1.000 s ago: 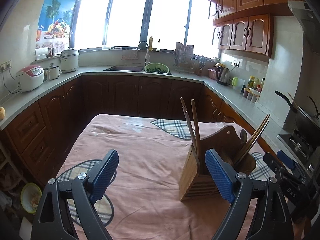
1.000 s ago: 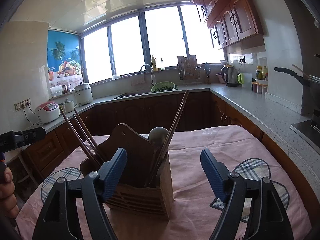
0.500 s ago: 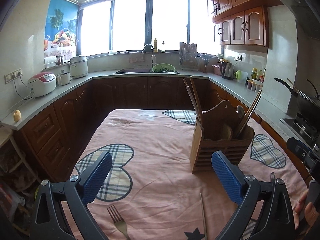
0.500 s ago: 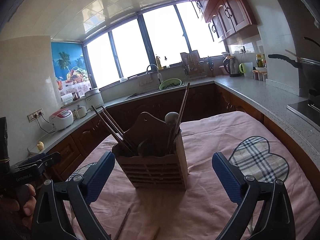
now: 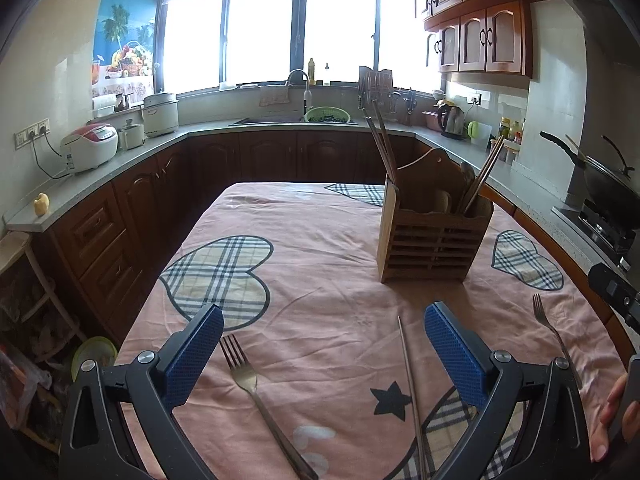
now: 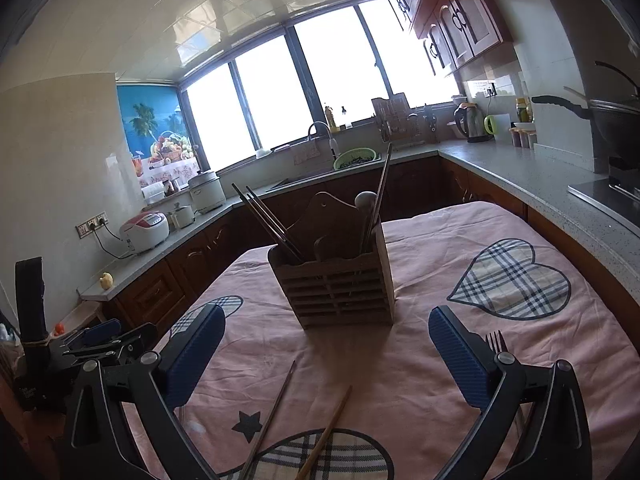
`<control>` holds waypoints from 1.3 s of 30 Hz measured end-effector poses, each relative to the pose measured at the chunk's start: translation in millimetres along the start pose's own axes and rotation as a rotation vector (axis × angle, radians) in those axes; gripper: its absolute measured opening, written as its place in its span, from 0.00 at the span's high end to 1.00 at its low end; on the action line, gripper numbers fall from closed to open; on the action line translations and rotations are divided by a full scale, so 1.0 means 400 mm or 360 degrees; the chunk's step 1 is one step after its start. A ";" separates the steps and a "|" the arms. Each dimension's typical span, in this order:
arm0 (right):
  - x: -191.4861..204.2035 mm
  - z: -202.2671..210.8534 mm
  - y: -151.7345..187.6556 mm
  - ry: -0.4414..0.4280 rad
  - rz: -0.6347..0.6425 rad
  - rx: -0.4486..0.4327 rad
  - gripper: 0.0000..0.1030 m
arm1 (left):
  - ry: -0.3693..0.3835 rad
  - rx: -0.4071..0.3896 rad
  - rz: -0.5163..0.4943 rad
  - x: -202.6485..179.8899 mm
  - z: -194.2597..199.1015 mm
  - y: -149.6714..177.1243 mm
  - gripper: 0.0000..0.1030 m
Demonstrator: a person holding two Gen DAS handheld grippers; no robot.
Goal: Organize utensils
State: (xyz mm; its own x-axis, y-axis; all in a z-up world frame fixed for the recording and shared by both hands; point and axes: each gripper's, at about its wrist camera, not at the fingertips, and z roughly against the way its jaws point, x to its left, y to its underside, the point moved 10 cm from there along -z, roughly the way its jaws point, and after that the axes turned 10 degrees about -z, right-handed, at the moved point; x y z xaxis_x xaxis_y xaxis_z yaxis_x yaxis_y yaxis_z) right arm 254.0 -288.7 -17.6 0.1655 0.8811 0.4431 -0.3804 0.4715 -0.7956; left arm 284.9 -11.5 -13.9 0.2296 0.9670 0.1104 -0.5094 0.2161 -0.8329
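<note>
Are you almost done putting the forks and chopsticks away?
Partly. The wooden holder already has chopsticks and a spoon standing in it. Nothing is in hand: the left gripper and right gripper are both open and empty. Left on the cloth: one fork, another fork, and two loose chopsticks.

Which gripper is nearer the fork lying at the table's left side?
Left. The left gripper hangs open right over that fork, which lies between its fingers. The right gripper, also open, faces the wooden holder, farther right.
</note>
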 end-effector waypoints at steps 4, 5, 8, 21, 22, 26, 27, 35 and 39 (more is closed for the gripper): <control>-0.008 0.020 0.040 0.0009 -0.0013 0.0030 0.00 | -0.0005 0.0030 -0.0017 -0.004 0.018 0.031 0.01; -0.008 0.024 0.049 0.0009 -0.0014 0.0035 0.00 | -0.0014 0.0044 -0.0024 -0.006 0.022 0.038 0.01; -0.007 0.039 0.069 0.0015 -0.0005 0.0039 0.00 | -0.0039 0.0062 -0.0038 -0.009 0.037 0.052 0.01; 0.060 0.128 0.102 -0.0083 0.0043 0.0001 0.00 | -0.0093 0.0039 -0.0042 -0.007 0.127 0.097 0.01; 0.067 0.136 0.100 -0.0090 0.0053 -0.0006 0.00 | -0.0093 0.0036 -0.0045 -0.009 0.136 0.097 0.01; 0.101 0.168 0.067 -0.0112 0.0111 -0.0034 0.00 | -0.0088 0.0032 -0.0055 -0.011 0.175 0.075 0.01; 0.113 0.178 0.049 -0.0121 0.0137 -0.0049 0.00 | -0.0082 0.0017 -0.0055 -0.009 0.191 0.061 0.01; 0.189 0.276 -0.050 -0.0198 0.0226 -0.0234 0.00 | -0.0043 -0.0079 -0.0032 -0.028 0.297 0.019 0.01; 0.185 0.286 -0.012 -0.0168 0.0252 -0.0285 0.00 | -0.0085 -0.0136 -0.0033 -0.032 0.317 0.045 0.01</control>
State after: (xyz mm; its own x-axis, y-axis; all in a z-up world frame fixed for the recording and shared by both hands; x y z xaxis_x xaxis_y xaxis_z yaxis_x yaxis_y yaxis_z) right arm 163.9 -229.9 66.3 0.0174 0.9401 0.3406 -0.2250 0.3356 -0.9147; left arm 167.5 -2.8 38.7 0.1937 0.9688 0.1546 -0.4321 0.2258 -0.8731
